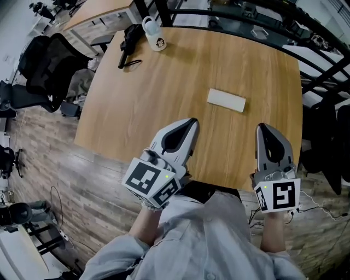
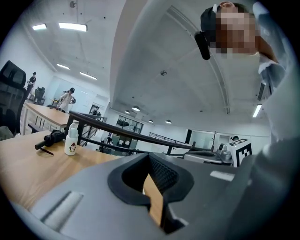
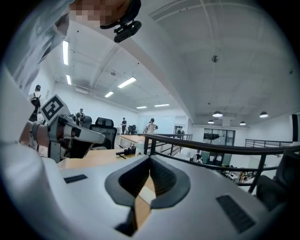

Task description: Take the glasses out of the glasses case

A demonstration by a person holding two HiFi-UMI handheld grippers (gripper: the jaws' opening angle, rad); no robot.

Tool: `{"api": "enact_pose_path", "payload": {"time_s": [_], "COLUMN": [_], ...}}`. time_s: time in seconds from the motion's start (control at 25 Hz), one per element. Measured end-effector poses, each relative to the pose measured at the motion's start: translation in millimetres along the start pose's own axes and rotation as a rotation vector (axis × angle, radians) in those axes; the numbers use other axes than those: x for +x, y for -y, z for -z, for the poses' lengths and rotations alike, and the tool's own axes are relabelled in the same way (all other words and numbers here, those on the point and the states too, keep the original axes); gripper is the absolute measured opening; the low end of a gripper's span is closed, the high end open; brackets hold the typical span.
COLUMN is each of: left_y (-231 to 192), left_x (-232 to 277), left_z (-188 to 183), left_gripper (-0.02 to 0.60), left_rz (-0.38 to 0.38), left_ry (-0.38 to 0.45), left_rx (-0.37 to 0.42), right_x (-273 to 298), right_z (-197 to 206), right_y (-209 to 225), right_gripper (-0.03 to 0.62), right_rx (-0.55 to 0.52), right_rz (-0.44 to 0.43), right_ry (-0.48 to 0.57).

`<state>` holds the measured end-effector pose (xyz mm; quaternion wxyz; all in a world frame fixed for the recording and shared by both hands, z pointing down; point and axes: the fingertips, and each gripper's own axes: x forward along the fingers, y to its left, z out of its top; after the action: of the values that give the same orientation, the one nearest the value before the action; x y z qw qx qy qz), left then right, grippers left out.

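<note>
Left gripper (image 1: 191,122) has its jaws closed together, nothing between them; its own view (image 2: 150,157) shows the pads meeting at the tip. Right gripper (image 1: 263,128) is likewise closed and empty, as its own view (image 3: 150,160) shows.

Glasses case (image 1: 226,100), white and flat, lies on the wooden table (image 1: 164,87), untouched. Both grippers sit on the person's side of the case, well apart from it: the left one down and to the left of it, the right one down and to the right. The case lies between their lines of approach.

Open room: bare tabletop surrounds the case on all sides. The table's near edge runs below the case, under both gripper bodies. The table's right edge is near the case, with a black railing (image 1: 229,11) beyond the far edge. A white bottle (image 1: 155,35) and a black tool (image 1: 129,44) stand far to the upper left of the case. An office chair (image 1: 49,65) stands off the table's left edge.

Pose: both grippers are held about level. The left one angles toward the case; the right one points nearly straight ahead, past the case's right end.
</note>
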<state>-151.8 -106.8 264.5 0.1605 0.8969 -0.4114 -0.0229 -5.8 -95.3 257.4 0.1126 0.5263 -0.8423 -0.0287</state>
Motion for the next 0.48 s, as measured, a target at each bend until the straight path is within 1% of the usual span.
{"api": "enact_pose_path", "payload": {"time_s": [0.12,0.28,0.48], "left_y": [-3.5,-8.5,-17.7], "left_x": [9.9,25.4,44.0], "left_z": [6.8,18.6,33.7], "left_gripper": [0.005,0.005,0.005], "left_rz": [0.024,0.032,0.022], "left_ry": [-0.022,-0.055,-0.076], "left_rx": [-0.012,-0.015,-0.018], "right_x": [0.6,4.9,15.6], "right_z": [11.1,25.0,41.2], "right_y": [2.3,8.4,14.3], "right_gripper": [0.002,0.002,0.002], "right_rx": [-0.003,-0.007,-0.069], "right_rz": [0.012,0.014,-0.002], "right_ry": [-0.033,-0.065,-0.113]}}
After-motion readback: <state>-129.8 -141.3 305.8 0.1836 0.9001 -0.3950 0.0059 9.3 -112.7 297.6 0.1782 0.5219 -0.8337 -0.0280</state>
